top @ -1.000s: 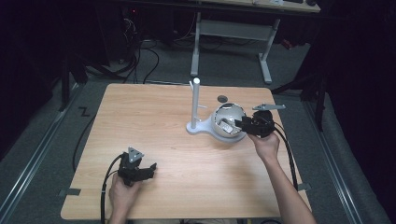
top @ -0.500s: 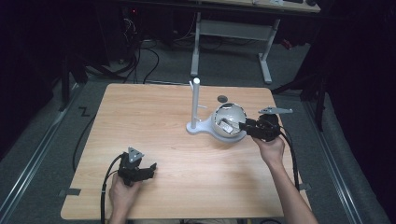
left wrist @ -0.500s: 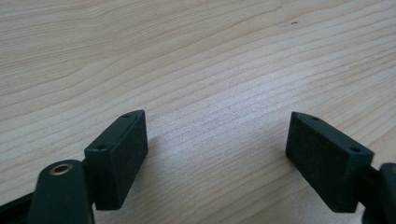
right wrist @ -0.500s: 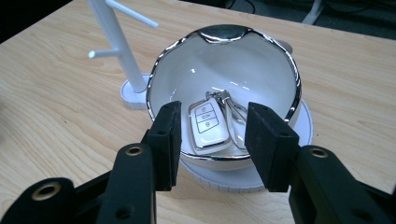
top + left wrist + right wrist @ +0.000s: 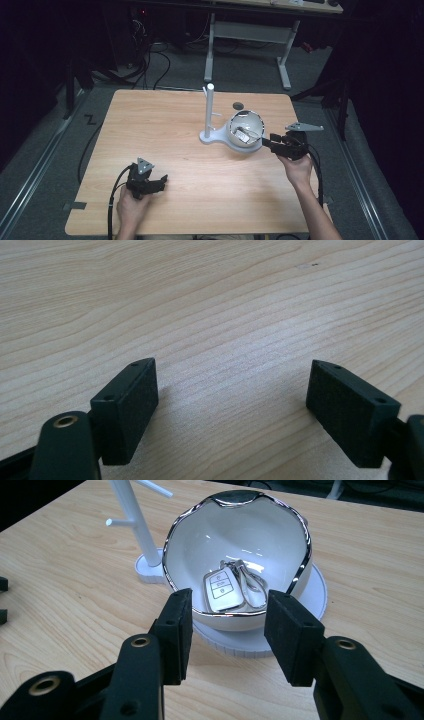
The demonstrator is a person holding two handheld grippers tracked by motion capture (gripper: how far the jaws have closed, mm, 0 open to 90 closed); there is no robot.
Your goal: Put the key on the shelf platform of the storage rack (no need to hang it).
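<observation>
A white bowl with a silver rim sits on the round base of a white stand right of the table's middle. A white car key fob on a metal ring lies inside the bowl. My right gripper is open just right of the bowl, its jaws level with the near rim and holding nothing. My left gripper rests open near the front left of the table, with bare wood between its jaws.
The wooden table has a small dark round mark behind the bowl. The stand's thin pegs stick out sideways. A white desk frame and cables stand on the floor beyond the far edge.
My right gripper has drawn back to the right, from over the bowl to just outside its rim. The left gripper has stayed put.
</observation>
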